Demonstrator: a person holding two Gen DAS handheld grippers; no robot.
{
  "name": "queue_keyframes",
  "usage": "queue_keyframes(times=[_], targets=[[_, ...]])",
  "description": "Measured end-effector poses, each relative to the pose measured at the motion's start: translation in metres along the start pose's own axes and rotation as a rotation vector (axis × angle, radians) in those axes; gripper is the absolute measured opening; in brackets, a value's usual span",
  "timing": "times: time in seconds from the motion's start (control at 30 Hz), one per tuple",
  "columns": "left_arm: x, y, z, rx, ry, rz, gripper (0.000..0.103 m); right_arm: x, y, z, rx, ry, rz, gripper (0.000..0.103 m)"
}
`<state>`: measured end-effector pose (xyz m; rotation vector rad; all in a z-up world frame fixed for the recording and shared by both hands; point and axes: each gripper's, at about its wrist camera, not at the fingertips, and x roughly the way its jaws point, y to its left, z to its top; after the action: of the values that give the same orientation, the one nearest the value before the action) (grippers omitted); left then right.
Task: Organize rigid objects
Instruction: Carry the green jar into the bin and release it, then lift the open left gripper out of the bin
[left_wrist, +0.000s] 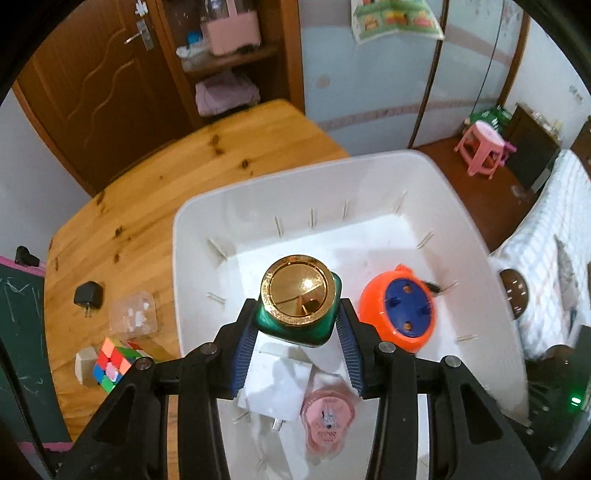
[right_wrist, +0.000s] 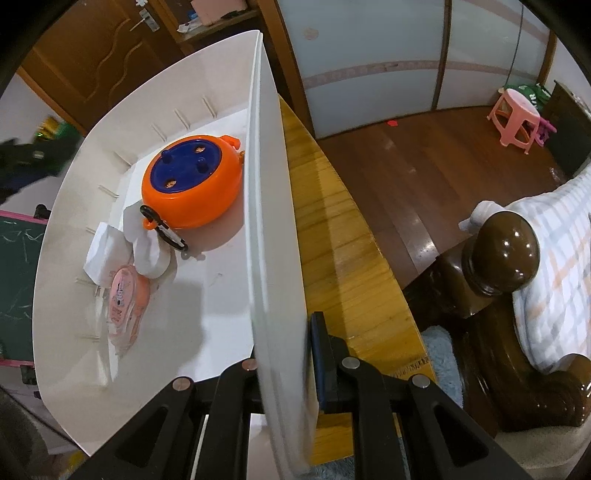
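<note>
Green gold-capped bottle (left_wrist: 299, 306) — upright above white bin (left_wrist: 192, 229)

I see wooden table (left_wrist: 155, 192) carrying white bin (left_wrist: 192, 236); beside bin on bare wood: black plug adapter (left_wrist: 88, 295), clear plastic packet (left_wrist: 133, 314), Rubik's cube (left_wrist: 110, 363), pale block (left_wrist: 84, 365).

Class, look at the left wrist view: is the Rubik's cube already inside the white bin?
No: the Rubik's cube lies on the wooden table, outside the left wall of the white bin.
</note>
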<state>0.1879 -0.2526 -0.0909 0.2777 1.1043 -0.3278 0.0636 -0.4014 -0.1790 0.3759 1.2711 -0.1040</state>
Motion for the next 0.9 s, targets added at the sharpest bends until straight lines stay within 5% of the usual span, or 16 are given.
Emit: queue_keyframes(times=[0.63,0.73,0.9], targets=[[0.058,-0.01,-0.004,-0.022,0.176,0.034,0.048,0.001,-0.007,-0.001,-0.003,-0.004,0.029,0.013],[0.057,-0.007,-0.004,-0.041,0.18,0.025,0.078,0.001,-0.007,-0.001,-0.003,-0.003,0.029,0.013],[0.047,-0.017,-0.003,-0.015,0.135,0.037,0.094,0.002,-0.005,-0.001,-0.008,-0.003,0.022,0.013]])
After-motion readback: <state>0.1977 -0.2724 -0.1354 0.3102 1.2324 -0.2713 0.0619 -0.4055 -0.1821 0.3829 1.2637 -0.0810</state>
